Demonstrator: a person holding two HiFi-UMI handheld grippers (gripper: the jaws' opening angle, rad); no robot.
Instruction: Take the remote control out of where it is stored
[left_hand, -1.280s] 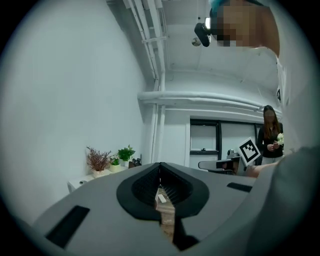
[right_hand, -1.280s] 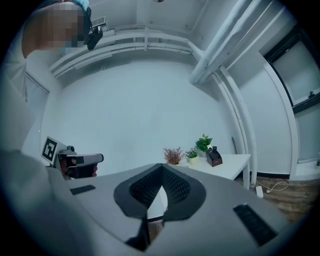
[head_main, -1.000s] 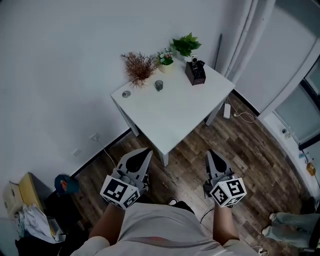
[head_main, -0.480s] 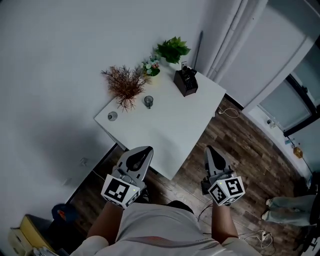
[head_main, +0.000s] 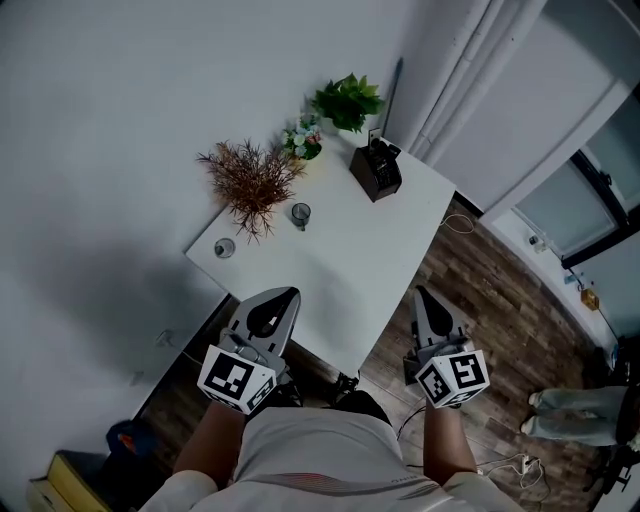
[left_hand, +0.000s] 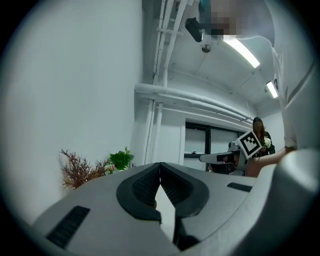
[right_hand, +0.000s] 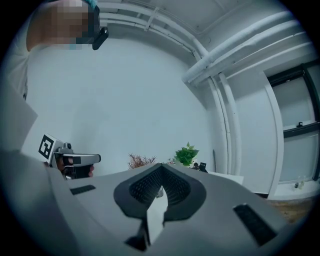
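Remote control (head_main: 377, 148) stands in black holder (head_main: 378, 178) at the far corner of the white table (head_main: 340, 260), well apart from both grippers. Left gripper (head_main: 285, 293) and right gripper (head_main: 422, 294) are clenched and empty. The table is nearer than a second ago, and the left tip now overlaps its near edge.

Bare office-like room: white table (head_main: 340, 270), potted plant (head_main: 346, 100), plank floor (head_main: 500, 300), strip light (left_hand: 241, 46)

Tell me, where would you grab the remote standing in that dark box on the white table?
Probably by its top end. The remote stands upright in the dark holder at the table's far corner, only that end clear of the rim. Come from above and lift straight up; the holder's walls block its sides.
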